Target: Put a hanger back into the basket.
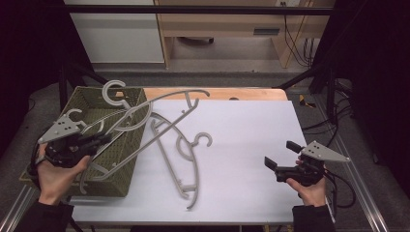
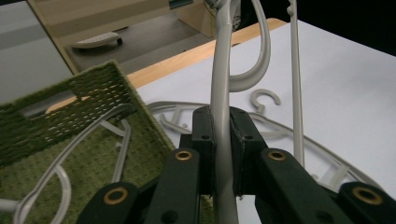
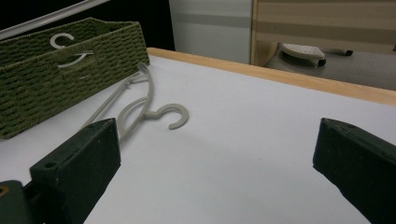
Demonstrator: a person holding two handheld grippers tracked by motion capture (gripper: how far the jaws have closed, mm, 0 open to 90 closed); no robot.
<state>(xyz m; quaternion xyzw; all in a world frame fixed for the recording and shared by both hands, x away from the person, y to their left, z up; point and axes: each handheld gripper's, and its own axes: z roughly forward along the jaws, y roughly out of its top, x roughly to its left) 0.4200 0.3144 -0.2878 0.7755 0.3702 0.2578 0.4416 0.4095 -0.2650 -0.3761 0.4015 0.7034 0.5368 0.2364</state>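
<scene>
The white table (image 1: 251, 145) lies bare on its right half, the green basket (image 1: 92, 104) sits at its left edge, a gray hanger (image 1: 159, 104) juts over the basket's rim clamped in the left gripper (image 1: 104, 139), and the right gripper (image 1: 280, 153) hovers wide open, holding nothing.

Left tool (image 1: 104, 139) clamped tight over the basket side; right tool (image 1: 280, 154) hovers with jaws wide apart.

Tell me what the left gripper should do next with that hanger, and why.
Probably lift the hanger a little higher and toward the sheet. The left gripper is shut on its bar, but one end is inside the basket beside other hangers, so it could snag. The right gripper waits open over the sheet.
</scene>
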